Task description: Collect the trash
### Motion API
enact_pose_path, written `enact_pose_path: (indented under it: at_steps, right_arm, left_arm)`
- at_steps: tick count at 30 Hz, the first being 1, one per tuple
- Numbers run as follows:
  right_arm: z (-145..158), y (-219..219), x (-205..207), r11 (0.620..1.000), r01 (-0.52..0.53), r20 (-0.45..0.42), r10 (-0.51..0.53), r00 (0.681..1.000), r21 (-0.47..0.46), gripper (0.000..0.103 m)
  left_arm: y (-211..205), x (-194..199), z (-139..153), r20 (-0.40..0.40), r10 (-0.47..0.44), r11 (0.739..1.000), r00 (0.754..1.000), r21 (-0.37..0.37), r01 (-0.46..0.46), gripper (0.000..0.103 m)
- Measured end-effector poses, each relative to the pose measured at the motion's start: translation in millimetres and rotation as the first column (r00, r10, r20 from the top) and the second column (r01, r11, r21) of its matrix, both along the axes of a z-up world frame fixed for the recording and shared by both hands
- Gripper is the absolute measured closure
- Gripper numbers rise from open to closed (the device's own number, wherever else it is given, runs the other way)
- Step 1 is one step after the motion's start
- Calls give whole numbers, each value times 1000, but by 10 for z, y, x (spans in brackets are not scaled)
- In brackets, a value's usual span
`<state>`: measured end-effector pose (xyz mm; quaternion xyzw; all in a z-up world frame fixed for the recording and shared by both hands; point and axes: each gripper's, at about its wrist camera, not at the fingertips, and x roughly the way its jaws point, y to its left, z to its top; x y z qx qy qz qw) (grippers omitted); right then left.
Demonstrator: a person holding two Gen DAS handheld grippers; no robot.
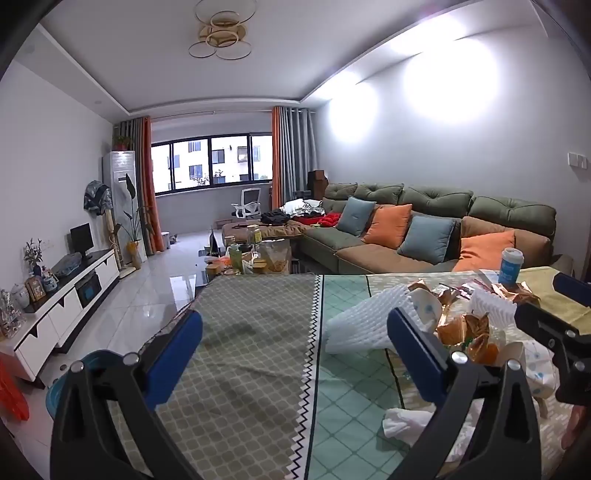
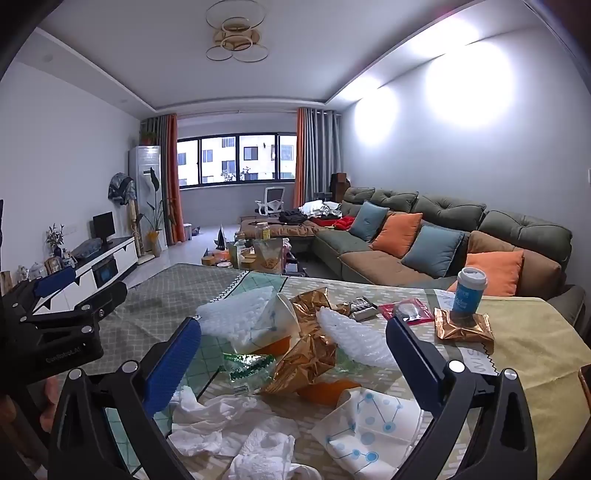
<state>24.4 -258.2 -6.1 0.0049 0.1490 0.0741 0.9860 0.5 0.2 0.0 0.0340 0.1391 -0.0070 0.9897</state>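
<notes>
Between the right claw (image 2: 293, 363), crumpled tissues (image 2: 236, 424) lie; left view misses most.

Living room: white walls, glossy tiled floor (image 1: 147, 314). Green sectional sofa (image 2: 461, 236) along right wall; wide window (image 1: 212, 162) with orange-grey curtains (image 2: 173, 177); ring ceiling lamp (image 1: 221, 33).

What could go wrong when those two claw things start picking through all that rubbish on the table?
1. The blue cup stands upright on a gold wrapper; tugging that wrapper might tip it.
2. The crumpled tissues look soft and flat, so the right gripper, its fingers wide open, may pinch the tablecloth too.
3. The left gripper is close by, so the two could bump.
</notes>
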Motion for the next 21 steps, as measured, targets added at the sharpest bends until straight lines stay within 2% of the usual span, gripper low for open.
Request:
enact_pose_path:
  at_steps: [3, 4, 6, 8, 13, 21]
  right_arm:
    - [0, 8, 3, 1000, 8, -11, -9, 1000, -10, 3]
    - [-15, 26, -46, 1000, 16, 14, -16, 1000, -17, 3]
    - [8, -64, 48, 1000, 24, -20, -24, 1000, 7, 3]
    - [11, -33, -14, 1000, 30, -2, -30, 1000, -1, 3]
    - [-5, -70, -2, 999, 36, -11, -36, 999, 8, 3]
    - [6, -102, 2, 999, 38, -4, -38, 999, 10, 3]
  left_arm:
    - [-19, 5, 2, 5, 7, 1000, 1000, 11, -7, 3]
    - [-27, 5, 4, 10, 8, 1000, 1000, 12, -8, 3]
    - [-95, -15, -4, 12, 5, 1000, 1000, 13, -5, 3]
    - [-141, -3, 41, 13, 6, 1000, 1000, 9, -6, 3]
    - [2, -45, 12, 29, 4, 1000, 1000, -27, -3, 3]
    - [-3, -47, 19, 35, 5, 1000, 999, -30, -4, 3]
